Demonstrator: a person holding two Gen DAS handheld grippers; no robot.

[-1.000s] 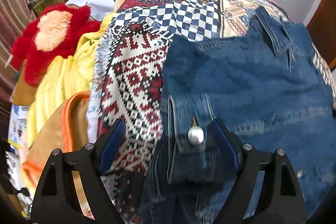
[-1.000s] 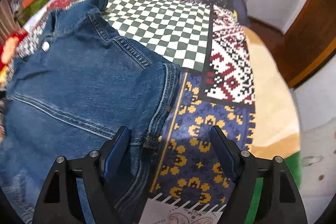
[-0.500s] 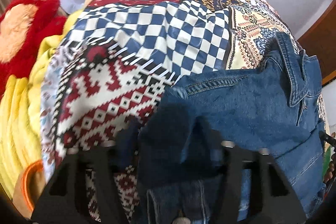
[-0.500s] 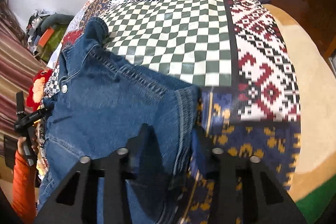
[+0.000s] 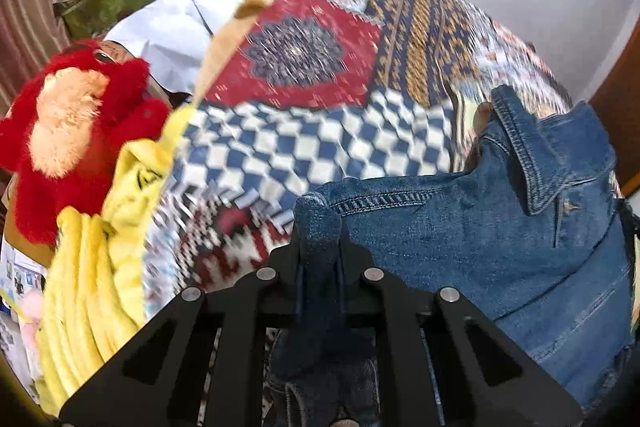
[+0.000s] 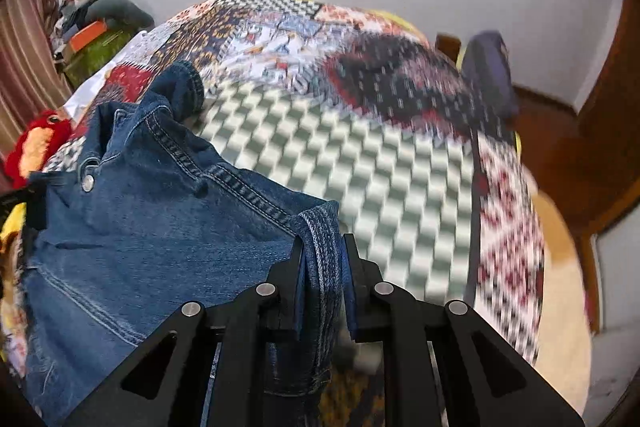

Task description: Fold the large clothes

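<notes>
Gripping denim jacket [image 6: 152, 227] on bed: left tool [image 5: 320, 259], right tool [image 6: 324, 259] both just closed, clamped on opposite edges. Lift evenly, keep fabric taut, fold without twisting.

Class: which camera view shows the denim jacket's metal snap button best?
The right wrist view: the snap button gleams clearly on the denim jacket near its collar. The left wrist view shows the jacket's collar and seams, but no button can be made out.

Blue denim jacket [image 5: 500, 227] on a multicoloured patchwork, partly checkered bedspread [image 5: 304, 147].
</notes>
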